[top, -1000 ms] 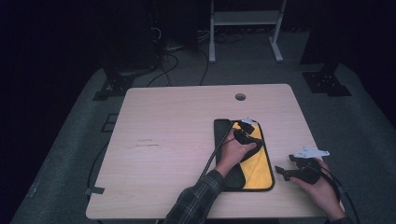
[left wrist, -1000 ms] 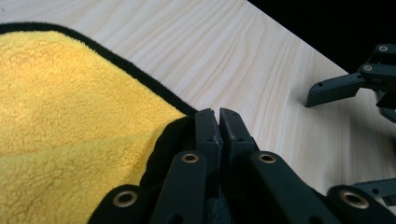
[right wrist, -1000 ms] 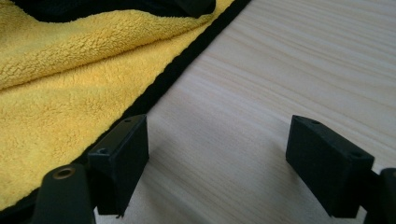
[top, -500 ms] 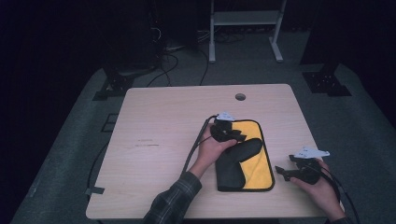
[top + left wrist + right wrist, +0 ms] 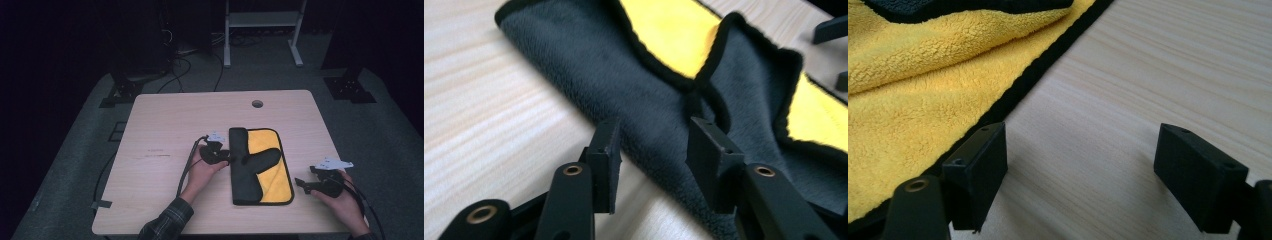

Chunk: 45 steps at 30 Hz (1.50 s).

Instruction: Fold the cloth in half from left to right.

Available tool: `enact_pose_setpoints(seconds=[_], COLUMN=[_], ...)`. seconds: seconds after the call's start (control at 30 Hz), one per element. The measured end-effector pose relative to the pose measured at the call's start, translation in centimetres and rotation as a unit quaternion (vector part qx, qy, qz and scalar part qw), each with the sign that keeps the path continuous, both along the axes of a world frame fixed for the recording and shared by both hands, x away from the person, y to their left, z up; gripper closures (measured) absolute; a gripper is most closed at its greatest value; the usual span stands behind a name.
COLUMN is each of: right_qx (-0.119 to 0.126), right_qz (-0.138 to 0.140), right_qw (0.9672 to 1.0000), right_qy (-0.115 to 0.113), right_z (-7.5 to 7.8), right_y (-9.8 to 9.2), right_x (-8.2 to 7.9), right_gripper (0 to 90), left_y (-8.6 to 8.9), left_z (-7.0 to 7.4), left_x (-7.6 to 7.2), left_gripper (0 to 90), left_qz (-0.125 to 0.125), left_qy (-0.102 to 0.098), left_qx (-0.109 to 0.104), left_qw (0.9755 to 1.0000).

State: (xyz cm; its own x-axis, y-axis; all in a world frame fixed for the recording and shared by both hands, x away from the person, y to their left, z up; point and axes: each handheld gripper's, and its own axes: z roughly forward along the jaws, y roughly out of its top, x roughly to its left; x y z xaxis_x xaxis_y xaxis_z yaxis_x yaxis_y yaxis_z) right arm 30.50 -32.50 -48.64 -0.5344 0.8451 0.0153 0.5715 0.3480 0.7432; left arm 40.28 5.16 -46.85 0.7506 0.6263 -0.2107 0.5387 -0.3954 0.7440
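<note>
1. Right gripper, nearest, sits just right of the cloth, jaws wide, nothing between them.
2. Left gripper at the cloth's left edge, jaws just opening, empty.
3. Cloth lies half-folded, mid-table.

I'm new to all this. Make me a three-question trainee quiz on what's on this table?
1. True or false: the cloth lies fully flat.
2. Which colour is its inner side: A red, B yellow, C white?
3. Fill in: the left gripper has jaws that are ____ at the cloth's dark edge.

Key: 1 false, a dark flap lies folded over the yellow. 2 B. 3 open; they have just been opening, nothing pinched.
</note>
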Motion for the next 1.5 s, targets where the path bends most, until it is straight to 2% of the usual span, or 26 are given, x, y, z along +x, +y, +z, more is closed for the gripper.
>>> enact_pose_setpoints(seconds=[0.17, 0.3, 0.4, 0.5, 0.6, 0.73, 0.87, 1.07, 1.1, 1.2, 1.37, 1.5], right_qx=[0.000, 0.000, 0.000, -0.001, -0.001, -0.001, 0.000, 0.000, -0.001, -0.002, -0.002, -0.003], right_qz=[-0.001, -0.001, -0.001, -0.001, -0.001, -0.001, -0.001, 0.000, 0.000, -0.001, -0.003, 0.002], right_qw=[1.0000, 1.0000, 1.0000, 1.0000, 1.0000, 1.0000, 1.0000, 1.0000, 1.0000, 1.0000, 1.0000, 1.0000], right_qy=[-0.001, -0.001, -0.001, -0.001, -0.001, -0.001, -0.001, -0.001, -0.002, -0.002, -0.002, 0.000], right_z=[0.0, 0.0, 0.0, 0.0, 0.0, 0.0, 0.0, 0.0, 0.0, 0.0, 0.0, 0.0], right_y=[-0.1, -0.1, -0.1, -0.1, -0.1, -0.1, -0.1, -0.1, -0.1, -0.1, 0.0, 0.0], right_x=[0.0, 0.0, 0.0, 0.0, 0.0, 0.0, 0.0, 0.0, 0.0, -0.1, -0.1, -0.1], right_gripper=[20.4, 20.5, 20.4, 20.4, 20.4, 20.4, 20.5, 20.5, 20.5, 20.8, 21.1, 17.5], left_y=[-0.5, -1.0, -1.2, -1.3, -1.4, -1.5, -0.3, 2.5, 2.5, 4.6, 7.7, 9.5], left_z=[-0.7, -0.7, -0.7, -0.7, -0.7, -0.5, -0.1, 0.7, 0.7, 1.1, 1.1, 1.0], left_x=[-0.2, -0.5, -0.7, -0.9, -1.0, -1.1, -0.9, -1.2, -1.2, -1.6, -2.0, -1.8], left_gripper=[52.7, 53.8, 60.7, 71.6, 82.0, 86.4, 86.6, 86.6, 86.6, 86.5, 86.5, 86.3], left_qz=[0.007, 0.007, 0.012, 0.013, 0.016, 0.012, 0.006, 0.012, 0.012, 0.022, 0.034, 0.043], left_qy=[-0.006, -0.013, -0.010, -0.007, 0.002, 0.001, 0.013, 0.011, 0.011, 0.011, 0.011, 0.012], left_qx=[0.026, 0.031, 0.028, 0.033, 0.026, 0.037, 0.034, 0.041, 0.041, 0.039, 0.048, 0.053], left_qw=[0.9996, 0.9994, 0.9995, 0.9994, 0.9995, 0.9992, 0.9993, 0.9990, 0.9990, 0.9989, 0.9982, 0.9976])
